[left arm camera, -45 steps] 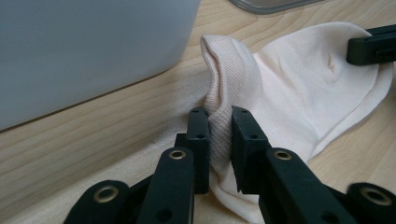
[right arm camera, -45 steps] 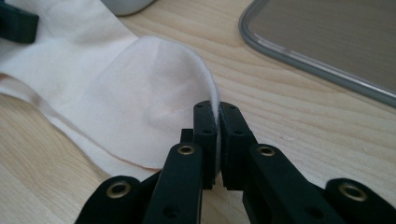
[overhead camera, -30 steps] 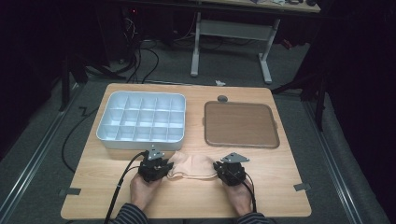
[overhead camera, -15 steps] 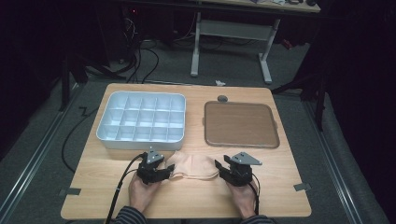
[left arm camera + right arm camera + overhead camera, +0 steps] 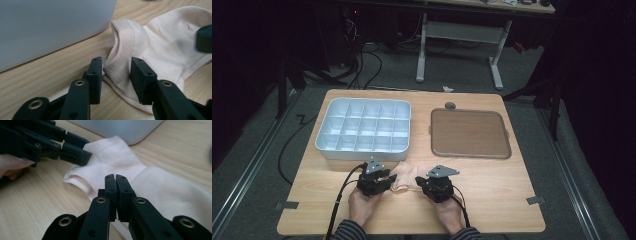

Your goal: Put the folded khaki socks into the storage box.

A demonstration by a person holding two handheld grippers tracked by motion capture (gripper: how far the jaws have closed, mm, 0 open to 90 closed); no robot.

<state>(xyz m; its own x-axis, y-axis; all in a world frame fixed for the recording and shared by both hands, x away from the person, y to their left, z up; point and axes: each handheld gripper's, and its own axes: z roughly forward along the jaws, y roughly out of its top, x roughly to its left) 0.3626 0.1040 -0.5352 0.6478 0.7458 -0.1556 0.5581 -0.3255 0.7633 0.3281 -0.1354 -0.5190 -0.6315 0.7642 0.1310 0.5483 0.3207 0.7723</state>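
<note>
A pale cream sock (image 5: 404, 179) lies on the wooden table near its front edge, between my two grippers. In the left gripper view the sock's ribbed cuff (image 5: 117, 53) stands as a raised fold between the jaws of my left gripper (image 5: 116, 72). Those jaws have just been closing and still stand apart, without clearly pressing the cuff. My right gripper (image 5: 115, 178) has just closed, pads together over the sock (image 5: 160, 187), and I see no fabric between them. From above, the left gripper (image 5: 391, 181) and right gripper (image 5: 419, 182) sit close together.
A white tray with several compartments (image 5: 362, 154) stands just behind the left gripper, its wall close to the sock (image 5: 50, 27). A brown flat tray (image 5: 469, 112) lies at the back right, with a small round grey object (image 5: 450, 105) behind it.
My right gripper has moved left towards the left one and its jaws have shut. The sock, stretched out wider half a second ago, is now bunched shorter between the grippers.
</note>
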